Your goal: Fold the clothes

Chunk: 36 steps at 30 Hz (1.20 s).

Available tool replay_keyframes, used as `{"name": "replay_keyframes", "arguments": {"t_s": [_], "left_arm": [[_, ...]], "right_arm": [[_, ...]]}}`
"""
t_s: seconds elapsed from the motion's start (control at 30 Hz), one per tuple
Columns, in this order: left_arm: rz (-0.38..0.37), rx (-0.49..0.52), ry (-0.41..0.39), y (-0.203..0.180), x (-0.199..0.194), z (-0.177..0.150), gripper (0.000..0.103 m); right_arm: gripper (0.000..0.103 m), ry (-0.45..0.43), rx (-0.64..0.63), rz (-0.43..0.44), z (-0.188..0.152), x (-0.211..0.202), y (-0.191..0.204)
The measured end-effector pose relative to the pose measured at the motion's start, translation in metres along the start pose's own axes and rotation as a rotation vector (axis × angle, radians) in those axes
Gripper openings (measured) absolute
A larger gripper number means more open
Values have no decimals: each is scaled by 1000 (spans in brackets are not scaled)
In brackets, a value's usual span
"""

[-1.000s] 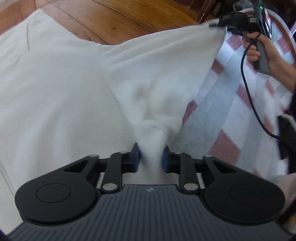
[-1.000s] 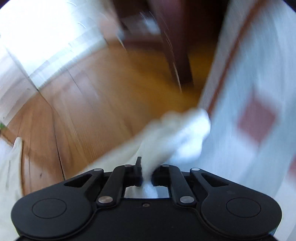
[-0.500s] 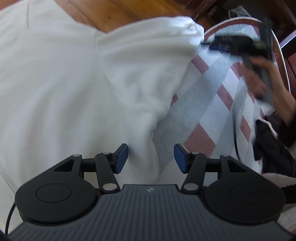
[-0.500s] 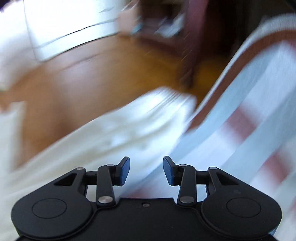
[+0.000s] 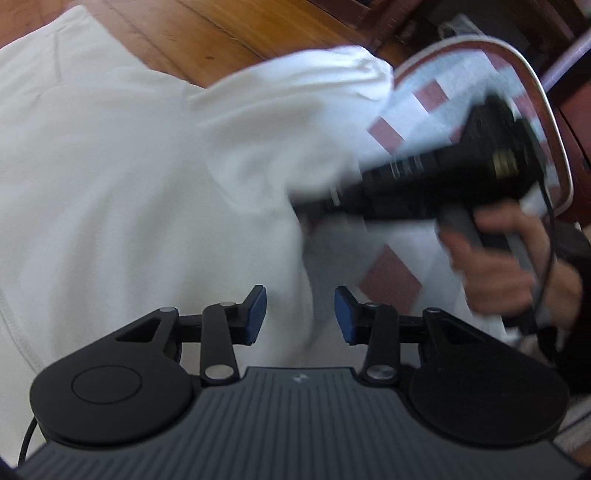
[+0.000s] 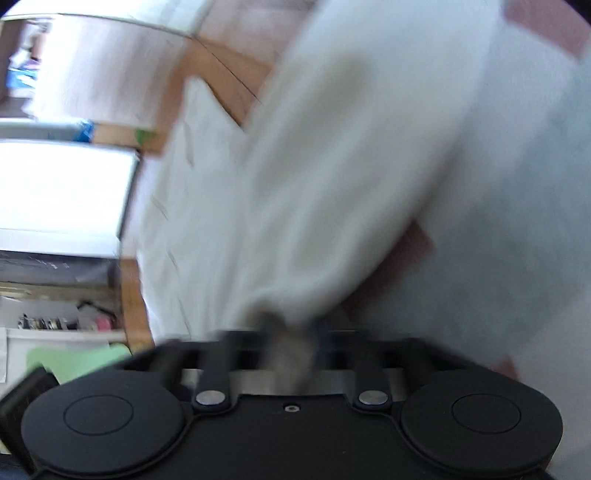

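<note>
A white garment [image 5: 129, 177] lies spread over a red, grey and white checked blanket [image 5: 391, 273]. My left gripper [image 5: 299, 314] hovers just above the garment's right edge. Its jaws are closing, and its blue pads [image 5: 256, 310] stand apart without pressing the cloth. In the left wrist view a hand [image 5: 491, 273] holds my right gripper [image 5: 303, 203], blurred, with its tip at the garment's edge. In the blurred right wrist view the right gripper [image 6: 288, 332] is shut, and a bunch of the white garment [image 6: 332, 166] runs into its jaws.
A wooden floor [image 5: 221, 33] shows beyond the garment. A curved metal rim [image 5: 554, 122] bounds the blanket at the far right, with dark furniture behind. A white box [image 6: 55, 184] and cluttered shelves [image 6: 55, 321] stand at the left in the right wrist view.
My left gripper let go of the cloth fold and opened. My right gripper dropped the far corner, swung down towards the left gripper and shut on the garment's edge.
</note>
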<state>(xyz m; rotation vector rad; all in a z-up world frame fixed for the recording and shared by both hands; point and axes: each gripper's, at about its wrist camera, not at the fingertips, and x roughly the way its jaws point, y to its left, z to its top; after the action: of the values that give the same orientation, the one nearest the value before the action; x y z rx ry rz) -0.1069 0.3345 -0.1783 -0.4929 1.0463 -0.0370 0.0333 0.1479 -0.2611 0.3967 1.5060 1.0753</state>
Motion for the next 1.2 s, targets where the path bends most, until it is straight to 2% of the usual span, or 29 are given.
{"name": "replay_keyframes", "arguments": {"t_s": [0.07,0.13,0.23,0.3,0.37,0.43,0.5,0.57,0.63,0.7,0.73,0.8,0.87,0.9,0.93,0.97,1.0,1.07,1.1,1.17,1.2], "left_arm": [[17,23,24,-6,4,-3,45],[29,28,47,-10,9,-5,54],[59,22,70,-11,21,-8,59],[95,38,82,-13,29,-9,59],[127,48,92,-15,38,-11,52],[151,87,92,-17,40,-12,10],[174,127,92,-19,41,-12,5],[120,105,82,-17,32,-11,4],[71,118,63,-18,19,-12,4],[-3,91,60,-15,9,-14,4],[-41,76,58,-14,4,-15,4],[-68,63,58,-16,2,-20,4],[-97,70,107,-21,12,-25,0],[-126,58,149,-24,21,-28,0],[-156,46,192,-26,30,-32,1],[-129,58,219,-30,37,-35,1],[-99,71,246,-34,43,-38,2],[-79,110,221,-40,37,-39,3],[-75,108,187,-39,30,-36,3],[-54,95,113,-33,15,-26,10],[-31,87,77,-29,11,-19,22]], "right_arm": [[6,-105,-59,34,8,-16,11],[6,-155,-110,51,18,-25,20],[6,-140,-175,35,27,-33,31],[6,-107,-207,-21,30,-32,31],[6,-69,-230,-102,30,-29,27],[6,-41,-226,-177,26,-34,15],[6,-45,-208,-185,22,-36,4],[6,-64,-214,-178,26,-37,9],[6,-79,-229,-135,30,-39,13],[6,-89,-227,-93,35,-41,13],[6,-84,-231,-112,36,-39,13],[6,-54,-290,-249,33,-31,13],[6,-27,-347,-380,29,-23,14],[6,-29,-373,-418,26,-21,17],[0,-31,-400,-456,22,-20,19],[2,-33,-426,-494,19,-18,22],[9,-35,-452,-532,16,-16,25],[15,-38,-488,-584,10,-14,29],[18,-35,-434,-506,14,-22,27],[34,-25,-321,-355,21,-36,21],[51,0,-238,-295,27,-37,12]]}}
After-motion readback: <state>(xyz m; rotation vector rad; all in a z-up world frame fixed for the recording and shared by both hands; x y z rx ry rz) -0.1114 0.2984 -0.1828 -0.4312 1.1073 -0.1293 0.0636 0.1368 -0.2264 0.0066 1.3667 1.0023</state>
